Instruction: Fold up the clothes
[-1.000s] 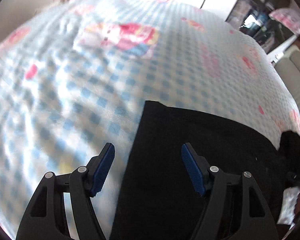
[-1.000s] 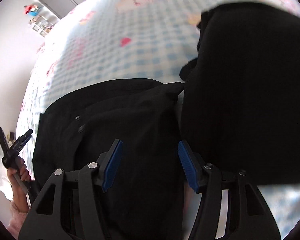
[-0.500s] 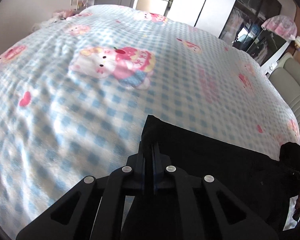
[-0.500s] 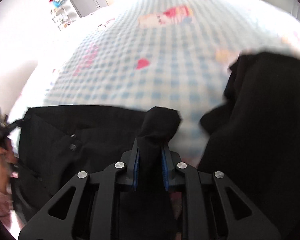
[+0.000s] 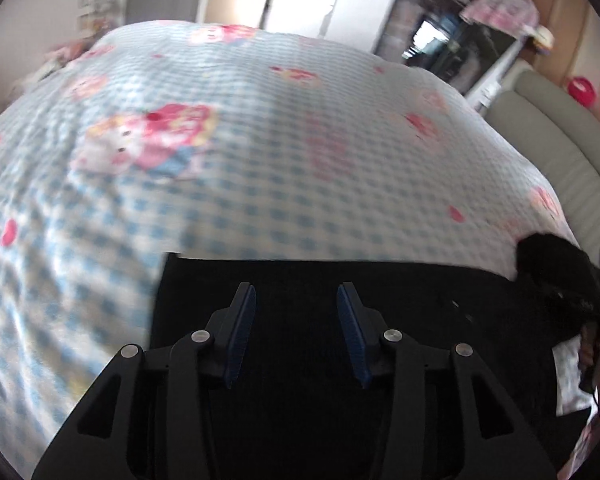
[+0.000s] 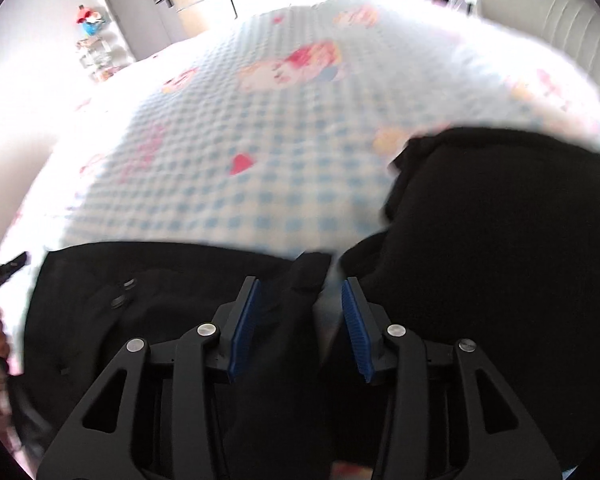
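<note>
One checked bedspread (image 5: pixel 260 168) carries black garment (image 5: pixel 300 280), headboard (image 5: pixel 560 148) beside.

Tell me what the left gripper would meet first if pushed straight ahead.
Probably the black garment beneath the open left gripper, then the checked bedspread past its far edge; depth is unclear.

Daylight flooded both fisheye views from twelve o'clock, blowing out the bedspread (image 6: pixel 260 168) toward nine in the right view. Motion blur smeared everything; dark vignetting curved the rims.
</note>
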{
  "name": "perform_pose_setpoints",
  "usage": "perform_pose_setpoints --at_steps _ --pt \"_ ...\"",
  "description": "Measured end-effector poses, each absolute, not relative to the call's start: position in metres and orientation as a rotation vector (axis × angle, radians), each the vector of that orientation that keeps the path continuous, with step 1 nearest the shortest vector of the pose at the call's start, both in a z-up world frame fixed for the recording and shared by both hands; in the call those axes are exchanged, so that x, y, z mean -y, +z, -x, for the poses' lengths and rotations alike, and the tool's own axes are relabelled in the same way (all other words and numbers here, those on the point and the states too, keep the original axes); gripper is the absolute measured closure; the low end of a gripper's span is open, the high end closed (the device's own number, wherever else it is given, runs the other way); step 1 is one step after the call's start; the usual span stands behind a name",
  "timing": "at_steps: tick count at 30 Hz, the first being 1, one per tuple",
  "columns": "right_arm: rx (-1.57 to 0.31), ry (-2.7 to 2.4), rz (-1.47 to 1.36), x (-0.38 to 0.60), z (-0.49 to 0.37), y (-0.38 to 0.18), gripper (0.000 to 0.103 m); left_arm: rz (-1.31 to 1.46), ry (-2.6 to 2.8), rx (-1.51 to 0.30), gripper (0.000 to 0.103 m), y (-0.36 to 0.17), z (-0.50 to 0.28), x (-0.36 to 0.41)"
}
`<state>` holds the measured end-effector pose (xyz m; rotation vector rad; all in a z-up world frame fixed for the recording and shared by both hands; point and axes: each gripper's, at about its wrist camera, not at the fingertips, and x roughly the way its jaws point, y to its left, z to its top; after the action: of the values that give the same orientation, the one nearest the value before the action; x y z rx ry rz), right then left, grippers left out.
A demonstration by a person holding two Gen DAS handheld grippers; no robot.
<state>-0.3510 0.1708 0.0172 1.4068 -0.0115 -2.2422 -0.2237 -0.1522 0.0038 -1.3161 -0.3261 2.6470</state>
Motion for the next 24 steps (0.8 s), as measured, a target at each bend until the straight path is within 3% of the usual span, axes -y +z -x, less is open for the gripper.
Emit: perform_pose_setpoints --at_steps 7,10,13,16,17,19,24 --pt "-0.146 -2.191 -1.58 -0.145 0.356 -0.023 0.064 1.493 2.312 0.12 0.059 -0.049 0.24 0.023" --pt "-0.179 -2.218 -1.541 -0.141 0.35 -0.003 0.063 1.584 2.276 0.155 0.057 -0.061 0.255 0.01" --pt "-0.206 -2.268 -1.438 -0.145 0.331 0.037 0.059 1.518 2.242 0.23 0.038 -0.05 0.247 0.001" --pt "-0.142 -2.256 -1.382 -0.154 0.311 0.07 0.052 1.521 2.281 0.125 0.039 -0.054 0.243 -0.019" --pt "-0.111 -2.241 -1.377 -0.155 0.304 0.077 0.052 1.521 2.293 0.089 0.042 -0.055 0.241 -0.026" --pt "-0.044 -2.194 -1.379 -0.154 0.291 0.087 0.052 1.536 2.314 0.061 0.073 -0.062 0.242 -0.035" --pt "0.063 -2.09 -1.47 -0.131 0.274 0.073 0.048 1.529 2.368 0.223 0.099 -0.065 0.255 -0.031"
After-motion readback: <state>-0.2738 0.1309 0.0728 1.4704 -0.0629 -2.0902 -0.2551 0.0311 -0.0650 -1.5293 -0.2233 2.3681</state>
